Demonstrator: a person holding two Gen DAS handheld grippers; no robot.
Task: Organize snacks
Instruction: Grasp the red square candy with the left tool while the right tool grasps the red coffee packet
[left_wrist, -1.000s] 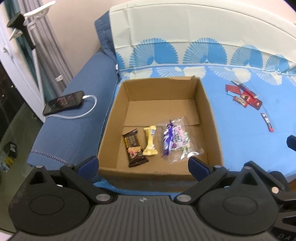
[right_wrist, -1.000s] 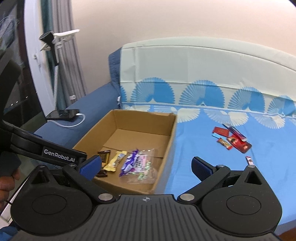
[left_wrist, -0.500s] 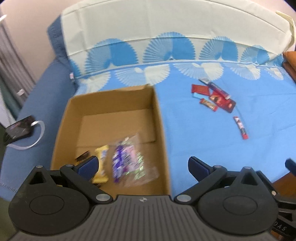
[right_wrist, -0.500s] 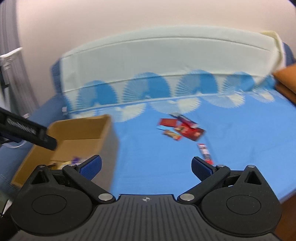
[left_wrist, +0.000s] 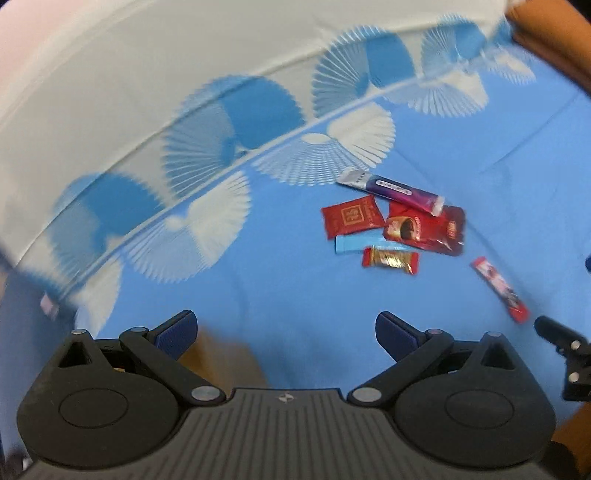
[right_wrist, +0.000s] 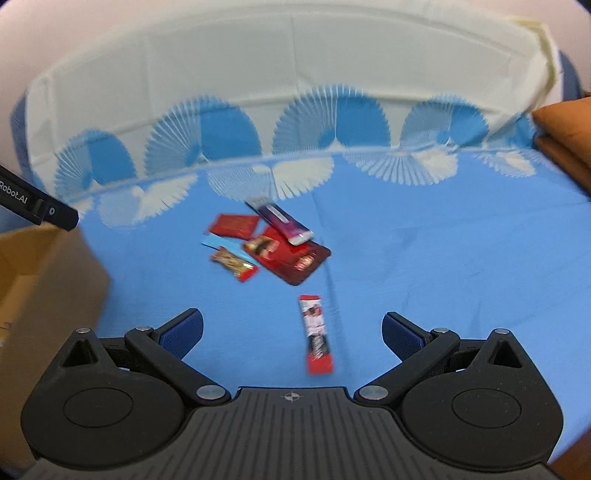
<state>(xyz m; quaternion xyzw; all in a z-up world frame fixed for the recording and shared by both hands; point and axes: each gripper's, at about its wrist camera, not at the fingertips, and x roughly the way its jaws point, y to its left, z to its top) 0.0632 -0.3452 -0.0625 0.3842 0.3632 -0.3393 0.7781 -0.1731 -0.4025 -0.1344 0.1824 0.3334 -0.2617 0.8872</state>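
- The snacks lie on the blue bed sheet (right_wrist: 424, 258). A long red stick pack (right_wrist: 316, 334) lies by itself, nearest to our right hand-held gripper (right_wrist: 291, 330). It looks thin, flat and shiny.
- A little pile sits farther back: a big red packet (right_wrist: 295, 258), a purple tube pack (right_wrist: 282, 221) lying over its top edge, a small red pouch (right_wrist: 234, 225), a light blue strip (right_wrist: 221, 243) and a gold and red candy (right_wrist: 234, 264).
- We think the thin stick could slip out, because it lies flat on soft cloth. The sheet could get pinched too.
- In the pile the packs touch, so we might lift two at once or push one away.
- Both views are blurry, so aiming now could miss.
- Our right hand-held gripper is wide apart and holds nothing. Our left hand-held gripper (left_wrist: 284, 328) is also wide apart with nothing in it.
- The cardboard box (right_wrist: 44, 288) sits at the left, well apart from the pile.
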